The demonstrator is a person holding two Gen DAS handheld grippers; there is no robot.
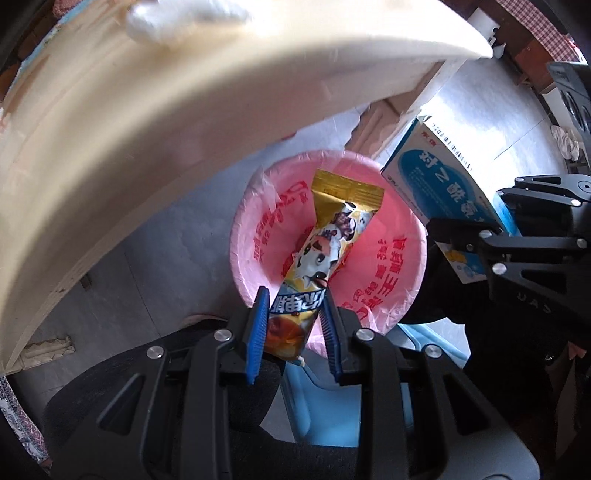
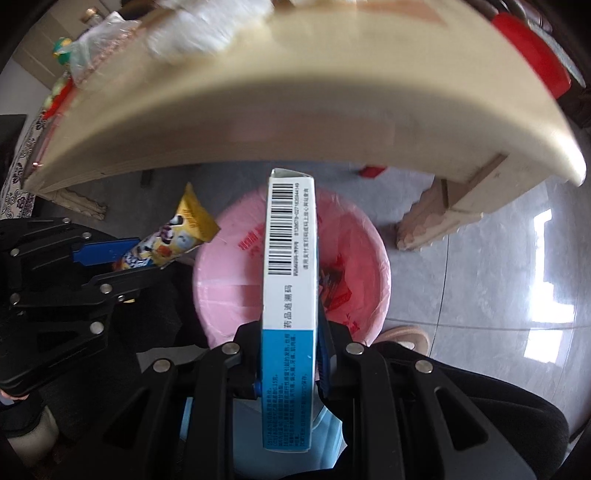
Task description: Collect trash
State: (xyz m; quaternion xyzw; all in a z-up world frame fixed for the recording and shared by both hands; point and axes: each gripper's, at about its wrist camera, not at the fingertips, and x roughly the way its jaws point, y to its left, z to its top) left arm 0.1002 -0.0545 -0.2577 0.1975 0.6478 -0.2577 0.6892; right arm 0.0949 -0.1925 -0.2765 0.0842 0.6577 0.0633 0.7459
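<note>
My left gripper (image 1: 295, 299) is shut on a yellow snack wrapper (image 1: 325, 240) and holds it over a bin lined with a pink bag (image 1: 391, 266). My right gripper (image 2: 290, 328) is shut on a blue and white medicine box (image 2: 290, 258), held upright above the same pink-lined bin (image 2: 362, 266). The box (image 1: 439, 177) and the right gripper (image 1: 454, 236) show at the right of the left wrist view. The wrapper (image 2: 177, 236) and the left gripper (image 2: 122, 258) show at the left of the right wrist view. Some red wrappers (image 2: 332, 288) lie in the bin.
A cream table edge (image 1: 147, 122) hangs just beyond and above the bin, also in the right wrist view (image 2: 295, 103), with a carved leg (image 2: 432, 218) on the grey tiled floor (image 2: 498, 280). White tissue (image 2: 207, 26) and clutter lie on the table. A shoe (image 2: 410, 338) is beside the bin.
</note>
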